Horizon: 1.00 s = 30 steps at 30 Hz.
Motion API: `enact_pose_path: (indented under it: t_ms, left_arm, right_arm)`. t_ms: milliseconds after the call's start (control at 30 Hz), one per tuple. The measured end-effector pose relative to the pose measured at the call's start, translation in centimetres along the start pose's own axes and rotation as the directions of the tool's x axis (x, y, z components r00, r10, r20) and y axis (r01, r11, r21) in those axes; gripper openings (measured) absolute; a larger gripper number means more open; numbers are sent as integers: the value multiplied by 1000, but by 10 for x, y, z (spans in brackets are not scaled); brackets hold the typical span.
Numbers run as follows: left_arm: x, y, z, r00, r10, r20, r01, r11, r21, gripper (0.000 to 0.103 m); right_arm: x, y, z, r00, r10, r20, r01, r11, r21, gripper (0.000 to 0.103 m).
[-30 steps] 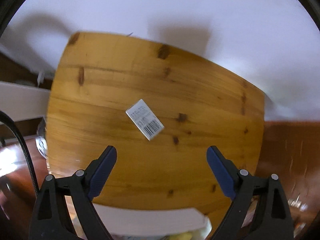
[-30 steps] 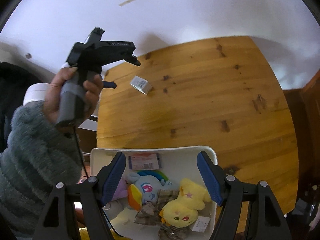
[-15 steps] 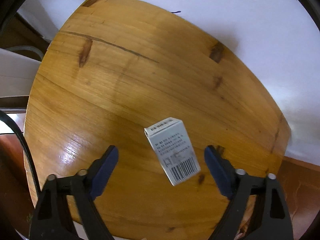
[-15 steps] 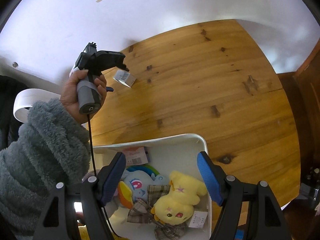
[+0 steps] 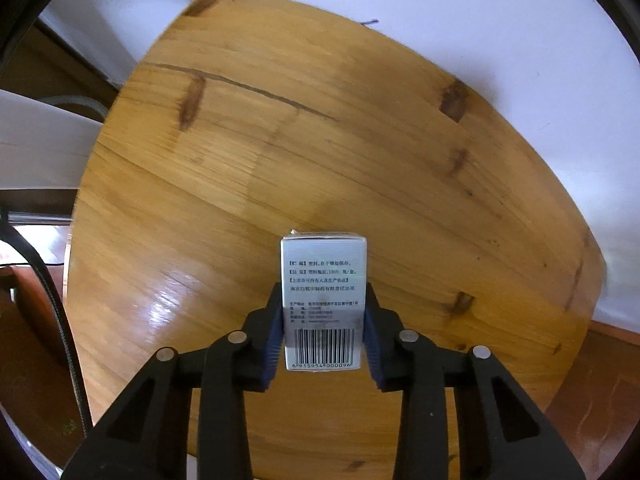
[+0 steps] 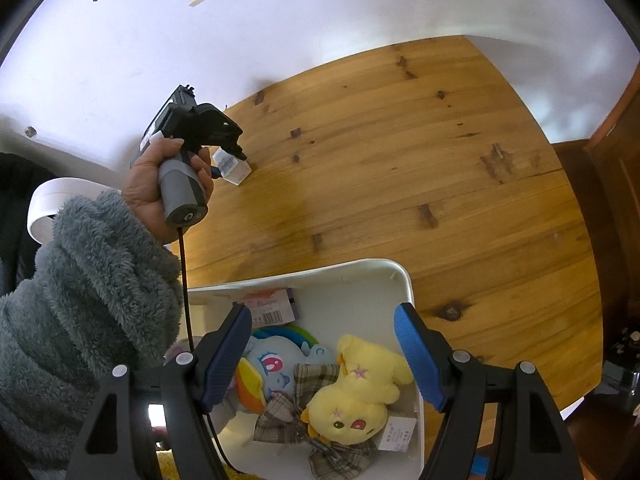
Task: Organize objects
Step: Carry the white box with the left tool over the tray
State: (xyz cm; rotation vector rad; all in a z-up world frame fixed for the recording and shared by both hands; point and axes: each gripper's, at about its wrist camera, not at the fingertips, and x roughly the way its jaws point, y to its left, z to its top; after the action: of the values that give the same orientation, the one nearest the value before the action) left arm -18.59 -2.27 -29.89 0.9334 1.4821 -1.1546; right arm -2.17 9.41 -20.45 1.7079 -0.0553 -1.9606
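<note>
White box [image 5: 323, 300] now clamped in left tool [image 5: 324, 332], previously open above it

Left wrist view: looks steeply down along its fingers, close over the wooden table [image 5: 360, 152], white wall beyond the far edge. The small printed box [image 5: 323, 300] fills the gap between the blue pads [image 5: 275, 334], very near the lens.

Right wrist view: higher and further back, angled down over the white bin [image 6: 404, 280] at the table's near edge, facing the same wall.

Shared: the tabletop, the box [image 6: 236, 168] and the left gripper [image 6: 236, 152], seen small in the right view.
</note>
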Motion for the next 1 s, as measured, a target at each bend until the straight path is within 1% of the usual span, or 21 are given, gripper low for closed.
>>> enact_pose_path:
  t_ms: [167, 333, 500, 600, 633, 667, 733, 767, 800, 833, 867, 933, 1000]
  left_arm:
    - [-12, 0, -6, 999, 32, 29, -33, 999, 34, 37]
    - [-36, -2, -22, 996, 27, 84, -35, 995, 94, 37]
    - [-68, -4, -47, 993, 8, 116, -27, 986, 163, 37]
    - [-92, -14, -62, 991, -14, 130, -13, 979, 205, 37]
    - [-102, -12, -64, 991, -23, 133, -7, 976, 217, 37]
    - [-114, -15, -56, 990, -31, 134, 0, 974, 227, 37]
    - [-133, -9, -75, 989, -53, 138, 16, 966, 257, 37]
    - [-131, -3, -81, 989, -54, 141, 15, 965, 262, 37]
    - [-142, -1, -94, 988, -59, 145, 17, 962, 273, 37]
    - [-147, -4, -96, 987, -65, 146, 22, 960, 278, 37]
    - [-157, -1, -110, 986, -74, 151, 28, 957, 289, 37]
    - [-160, 1, -120, 984, -80, 156, 29, 952, 304, 37]
    - [-171, 5, -142, 983, -88, 159, 33, 946, 322, 37]
  right_arm:
    - [-6, 1, -5, 1000, 10, 16, -9, 1000, -8, 75]
    - [-14, 2, -11, 999, 25, 29, -25, 1000, -7, 75]
    - [-28, 9, -17, 997, 48, 61, -46, 999, -29, 75]
    - [-41, 12, -21, 994, 67, 83, -62, 996, -57, 75]
    - [-44, 13, -22, 993, 73, 88, -68, 996, -66, 75]
    - [-48, 13, -23, 992, 81, 92, -74, 994, -76, 75]
    - [-55, 14, -26, 990, 100, 98, -90, 991, -101, 75]
    - [-58, 14, -27, 989, 107, 99, -95, 989, -113, 75]
    - [-63, 13, -31, 988, 115, 100, -101, 986, -131, 75]
    - [-66, 13, -34, 988, 120, 101, -104, 984, -144, 75]
    - [-69, 12, -37, 987, 124, 104, -107, 982, -155, 75]
    - [-76, 8, -45, 984, 139, 112, -119, 978, -170, 75]
    - [-84, 0, -52, 980, 159, 120, -137, 975, -173, 75]
